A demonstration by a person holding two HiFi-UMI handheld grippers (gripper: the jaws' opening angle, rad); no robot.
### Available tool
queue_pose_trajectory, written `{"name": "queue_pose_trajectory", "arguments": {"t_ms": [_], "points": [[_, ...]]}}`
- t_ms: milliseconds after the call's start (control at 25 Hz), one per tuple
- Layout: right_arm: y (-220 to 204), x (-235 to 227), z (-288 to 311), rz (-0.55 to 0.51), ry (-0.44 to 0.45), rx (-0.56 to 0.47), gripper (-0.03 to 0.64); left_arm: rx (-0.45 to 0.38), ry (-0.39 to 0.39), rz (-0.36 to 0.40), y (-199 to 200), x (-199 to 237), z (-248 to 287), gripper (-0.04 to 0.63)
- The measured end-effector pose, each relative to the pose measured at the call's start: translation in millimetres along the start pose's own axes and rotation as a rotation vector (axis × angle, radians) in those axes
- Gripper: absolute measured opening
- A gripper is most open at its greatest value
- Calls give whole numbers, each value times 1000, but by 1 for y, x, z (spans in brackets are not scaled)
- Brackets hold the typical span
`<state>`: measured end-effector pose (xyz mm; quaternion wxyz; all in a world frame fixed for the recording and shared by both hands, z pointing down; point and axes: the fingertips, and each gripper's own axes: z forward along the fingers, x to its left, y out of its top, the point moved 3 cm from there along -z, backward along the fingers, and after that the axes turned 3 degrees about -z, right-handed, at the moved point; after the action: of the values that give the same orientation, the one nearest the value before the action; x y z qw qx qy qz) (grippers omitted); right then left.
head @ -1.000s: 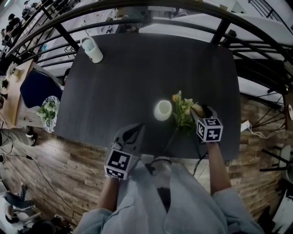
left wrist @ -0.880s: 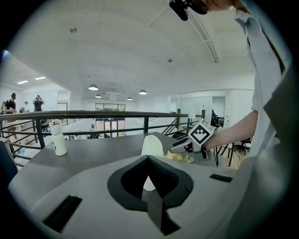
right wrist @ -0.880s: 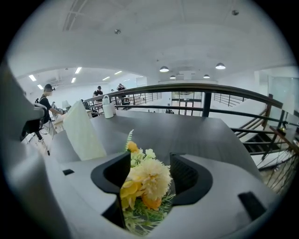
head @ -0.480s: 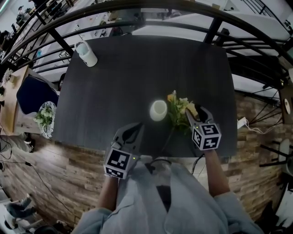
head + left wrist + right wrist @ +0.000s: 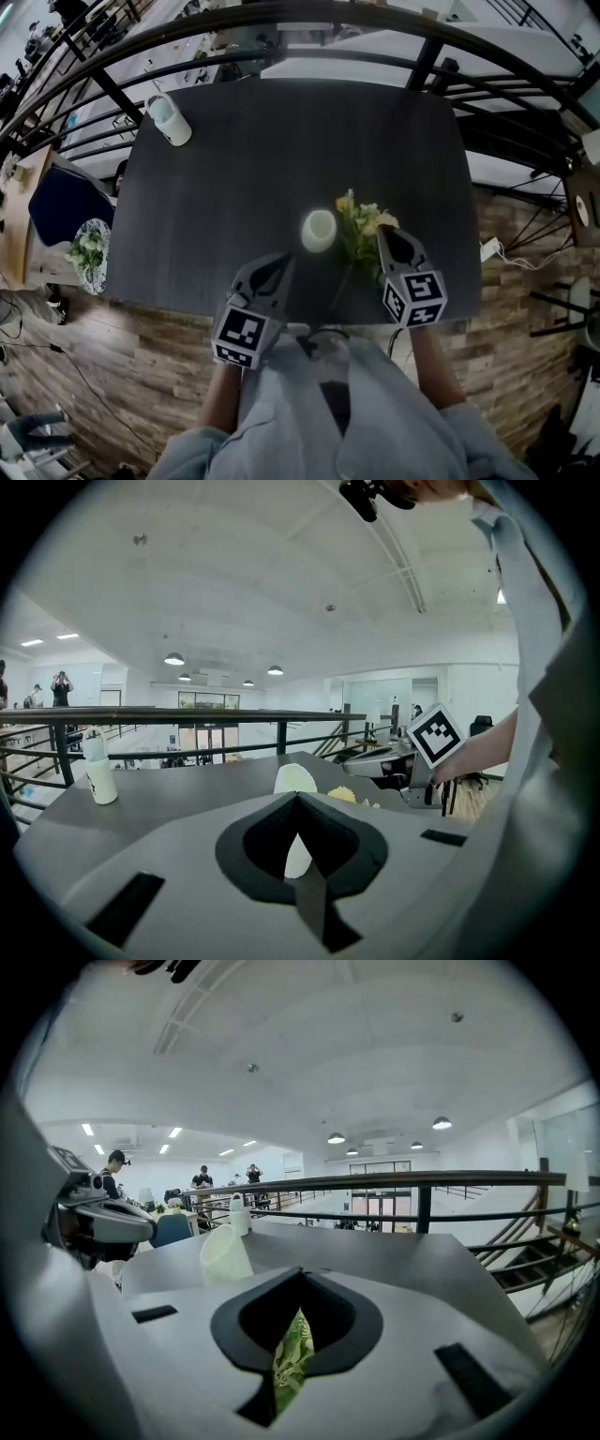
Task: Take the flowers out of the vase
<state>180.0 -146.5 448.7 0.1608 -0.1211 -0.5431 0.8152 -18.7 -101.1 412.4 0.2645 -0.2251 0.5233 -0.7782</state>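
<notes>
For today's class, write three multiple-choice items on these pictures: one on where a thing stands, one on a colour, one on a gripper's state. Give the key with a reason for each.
1. In the head view, where on the table does the bottle stand?
A. At the far left corner
B. In the middle
C. At the near right edge

2. What colour is the vase?
A. Blue
B. White
C. Red

3. What state is the right gripper in?
A. Wide open and empty
B. Shut on the bottle
C. Shut on the flowers

Key:
1 A, since the bottle stands alone at the table's far left corner.
2 B, since the vase looks plain white in every view.
3 C, since the right gripper view shows green leaves pinched between its closed jaws.
</notes>
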Motion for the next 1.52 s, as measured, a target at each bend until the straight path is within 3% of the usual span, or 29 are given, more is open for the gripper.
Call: {"name": "queue_pose_trajectory", "arguments": {"t_ms": [400, 640, 1320, 1520], "points": [[30, 15, -17, 9, 13, -79, 3, -27, -34, 18, 11, -2, 4, 0], [45, 21, -29, 25, 27, -127, 2, -79, -55, -18, 28, -1, 4, 0], [94, 39, -56, 10, 40, -257, 2, -133, -70, 35, 66, -8, -9, 0], [95, 43, -60, -31, 28, -255, 2, -140, -80, 44, 67, -12, -10, 0]]}}
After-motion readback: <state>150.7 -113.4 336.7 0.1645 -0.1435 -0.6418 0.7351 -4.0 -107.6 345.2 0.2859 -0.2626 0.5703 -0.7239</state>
